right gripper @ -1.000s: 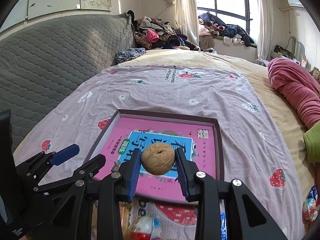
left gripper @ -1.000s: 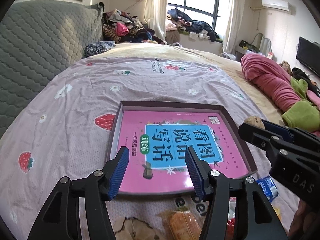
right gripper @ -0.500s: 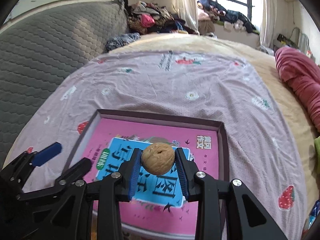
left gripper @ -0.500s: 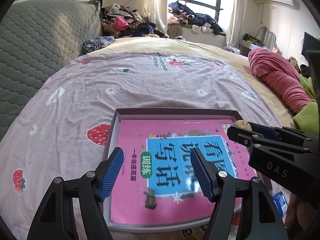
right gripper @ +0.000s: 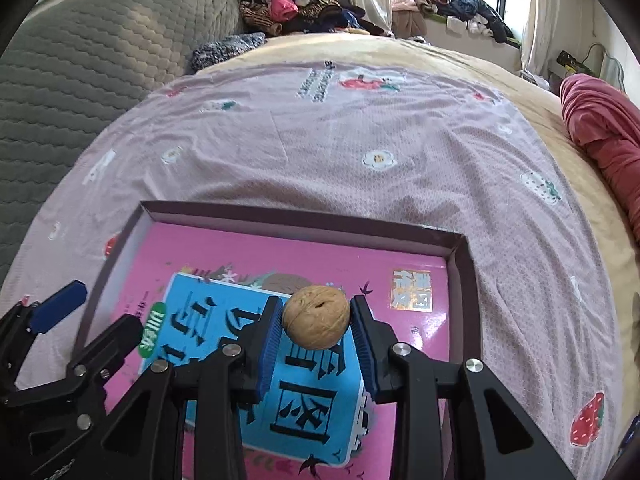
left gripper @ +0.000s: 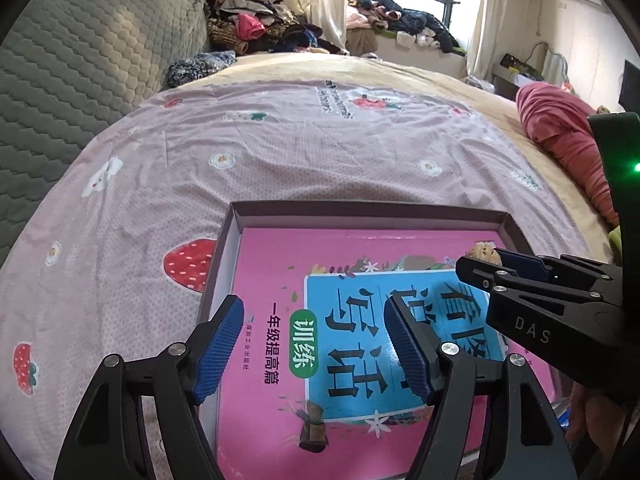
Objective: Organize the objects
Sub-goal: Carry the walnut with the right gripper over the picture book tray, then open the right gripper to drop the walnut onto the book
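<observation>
A shallow dark-rimmed box (left gripper: pixel 360 207) lies on the bed with a pink and blue book (left gripper: pixel 280 280) flat inside it; it also shows in the right wrist view (right gripper: pixel 304 218). My right gripper (right gripper: pixel 316 322) is shut on a walnut (right gripper: pixel 316 316) and holds it above the book (right gripper: pixel 224 256), over its right half. In the left wrist view the walnut (left gripper: pixel 484 252) shows at the tip of the right gripper (left gripper: pixel 486 260). My left gripper (left gripper: pixel 316 340) is open and empty, low over the near left part of the book.
The box rests on a pink strawberry-print sheet (left gripper: pixel 280 152). A grey quilted headboard (left gripper: pixel 72 64) stands at the left. A red blanket roll (left gripper: pixel 560 136) lies at the right. Clothes (left gripper: pixel 256 28) are piled at the far end by the window.
Both grippers have moved forward over the box. The walnut now hangs over the book's right half. The snack packets at the near edge have dropped out of view.
</observation>
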Demonstrator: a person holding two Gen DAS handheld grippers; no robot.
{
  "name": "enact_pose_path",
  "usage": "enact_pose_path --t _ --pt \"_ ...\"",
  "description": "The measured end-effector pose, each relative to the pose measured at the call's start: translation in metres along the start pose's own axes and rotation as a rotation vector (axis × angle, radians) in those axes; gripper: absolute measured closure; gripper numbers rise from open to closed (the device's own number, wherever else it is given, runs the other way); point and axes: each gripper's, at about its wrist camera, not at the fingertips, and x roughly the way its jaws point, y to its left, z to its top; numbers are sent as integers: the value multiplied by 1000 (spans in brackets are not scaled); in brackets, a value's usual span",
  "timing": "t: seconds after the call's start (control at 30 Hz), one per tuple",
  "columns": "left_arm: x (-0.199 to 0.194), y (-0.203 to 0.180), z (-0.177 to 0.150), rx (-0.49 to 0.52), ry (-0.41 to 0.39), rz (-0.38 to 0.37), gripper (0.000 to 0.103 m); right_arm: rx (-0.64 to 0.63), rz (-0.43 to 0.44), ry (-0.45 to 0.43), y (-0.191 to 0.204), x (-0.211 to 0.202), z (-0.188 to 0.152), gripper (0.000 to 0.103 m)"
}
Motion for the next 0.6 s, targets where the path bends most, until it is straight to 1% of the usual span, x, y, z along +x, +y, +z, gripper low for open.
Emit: enact_pose_path --t 0.27,0.6 --pt "7 0 -3 9 12 13 28 0 -17 40 -1 21 -3 68" --pt "7 -2 -4 16 14 15 27 15 -29 59 -6 29 -6 67"
